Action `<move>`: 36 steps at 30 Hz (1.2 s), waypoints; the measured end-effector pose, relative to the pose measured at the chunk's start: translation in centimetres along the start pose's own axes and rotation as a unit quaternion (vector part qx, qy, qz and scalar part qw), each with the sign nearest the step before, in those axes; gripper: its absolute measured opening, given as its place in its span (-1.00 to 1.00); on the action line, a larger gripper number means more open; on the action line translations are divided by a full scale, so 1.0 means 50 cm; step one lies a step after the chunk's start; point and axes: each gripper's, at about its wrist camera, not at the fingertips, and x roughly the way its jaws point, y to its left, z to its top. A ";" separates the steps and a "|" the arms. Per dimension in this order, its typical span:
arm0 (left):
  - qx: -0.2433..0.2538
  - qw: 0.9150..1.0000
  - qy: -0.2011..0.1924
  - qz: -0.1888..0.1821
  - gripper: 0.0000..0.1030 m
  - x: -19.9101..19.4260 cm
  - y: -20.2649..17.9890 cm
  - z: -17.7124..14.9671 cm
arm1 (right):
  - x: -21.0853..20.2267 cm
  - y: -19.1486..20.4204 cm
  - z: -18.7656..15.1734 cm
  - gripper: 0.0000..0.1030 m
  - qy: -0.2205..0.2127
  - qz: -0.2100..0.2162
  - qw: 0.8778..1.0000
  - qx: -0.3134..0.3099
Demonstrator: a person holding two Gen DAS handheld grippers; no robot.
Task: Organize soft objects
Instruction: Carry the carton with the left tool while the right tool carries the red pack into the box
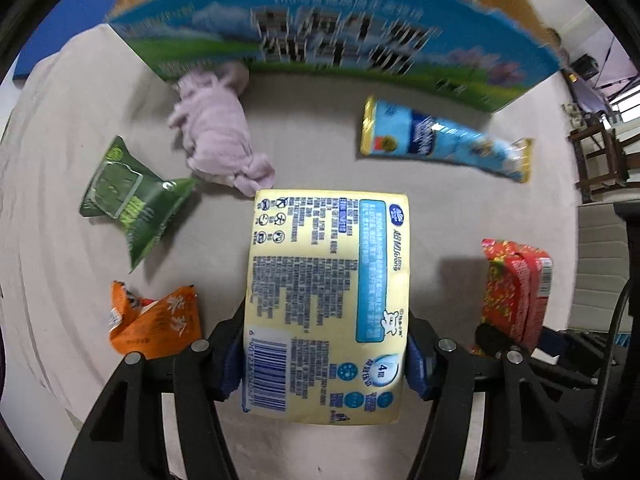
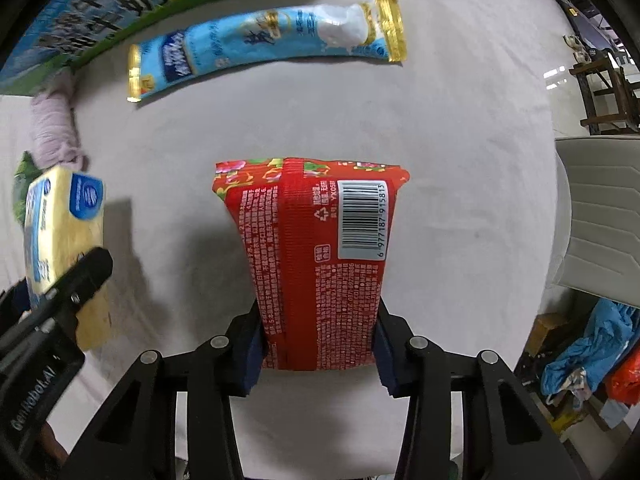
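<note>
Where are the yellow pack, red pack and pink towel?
yellow pack (image 1: 320, 300), left wrist view, middle of its printed back.
red pack (image 2: 316, 272), right wrist view, middle of its printed back.
pink towel (image 1: 218, 136), left wrist view, middle of the bundle.

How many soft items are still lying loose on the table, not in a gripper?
4: the pink towel by the box, the blue tube pack beside it, the green pouch and the orange pouch at left. Others may be hidden.
</note>
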 end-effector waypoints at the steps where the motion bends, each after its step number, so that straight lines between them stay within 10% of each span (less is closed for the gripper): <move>1: 0.000 1.000 -0.005 -0.004 0.18 -0.017 0.005 0.000 | -0.014 -0.003 -0.010 -0.08 -0.006 0.005 1.000 -0.002; 7: 0.000 0.998 -0.045 -0.033 0.18 -0.158 0.003 0.017 | -0.120 -0.014 -0.042 -0.09 -0.053 0.032 0.998 -0.021; 19: 0.017 0.989 -0.097 -0.112 0.18 -0.320 -0.013 0.281 | -0.423 -0.017 0.061 -0.09 -0.150 0.078 0.985 -0.040; 26: 0.015 0.990 -0.079 -0.120 0.18 -0.263 0.024 0.491 | -0.454 0.032 0.257 -0.09 -0.167 0.064 0.984 -0.023; 36: -0.009 0.990 0.019 -0.141 0.18 -0.054 0.037 0.702 | -0.278 0.112 0.562 -0.09 -0.127 0.045 0.991 -0.021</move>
